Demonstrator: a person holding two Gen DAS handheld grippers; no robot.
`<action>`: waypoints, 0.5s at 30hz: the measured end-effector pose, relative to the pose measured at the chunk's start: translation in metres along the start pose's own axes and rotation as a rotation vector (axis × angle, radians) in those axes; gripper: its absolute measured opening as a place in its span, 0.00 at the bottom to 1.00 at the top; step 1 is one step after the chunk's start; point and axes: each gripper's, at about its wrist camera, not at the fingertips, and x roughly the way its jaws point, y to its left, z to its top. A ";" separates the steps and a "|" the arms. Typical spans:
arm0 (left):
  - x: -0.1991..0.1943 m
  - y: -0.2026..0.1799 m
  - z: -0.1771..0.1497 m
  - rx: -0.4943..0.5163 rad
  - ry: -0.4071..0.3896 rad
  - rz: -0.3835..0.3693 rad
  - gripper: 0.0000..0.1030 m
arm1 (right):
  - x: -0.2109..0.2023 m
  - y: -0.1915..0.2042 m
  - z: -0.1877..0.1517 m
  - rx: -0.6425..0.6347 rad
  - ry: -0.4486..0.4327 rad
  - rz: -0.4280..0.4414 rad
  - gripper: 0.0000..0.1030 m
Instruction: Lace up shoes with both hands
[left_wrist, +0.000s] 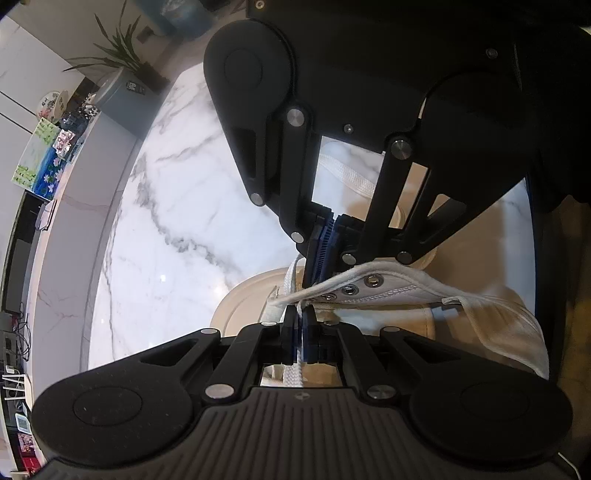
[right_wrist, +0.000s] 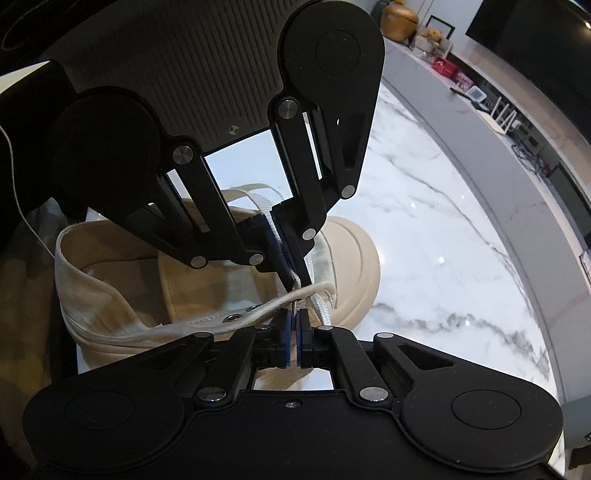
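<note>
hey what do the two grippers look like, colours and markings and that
The left gripper and the right gripper look alike: matte black, with flat link bars joined by silver pivot pins, round black discs at the outer corners, and blue ribbed pads on the fingers. The body has a ribbed grey plate with a small crosshair mark. A thin white cable shows at the frame edge.

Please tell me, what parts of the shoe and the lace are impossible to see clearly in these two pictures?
- Shoe heel and sole: left wrist view, hidden behind the left gripper body and frame edge.
- Lace end: right wrist view, passes behind the right gripper; its tip stays unseen.
- Lower eyelets: left wrist view, covered by the right gripper's fingers.
- Shoe interior: both views, shadowed.
</note>
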 end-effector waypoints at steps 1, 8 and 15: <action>-0.002 0.002 0.000 -0.018 -0.004 -0.002 0.10 | -0.001 -0.002 0.003 0.001 0.003 0.000 0.01; -0.031 0.006 -0.009 -0.128 -0.033 0.008 0.16 | -0.005 -0.009 0.017 0.011 0.040 -0.013 0.01; -0.053 -0.014 -0.024 -0.212 -0.013 0.027 0.16 | -0.018 -0.008 0.022 -0.010 0.111 -0.065 0.01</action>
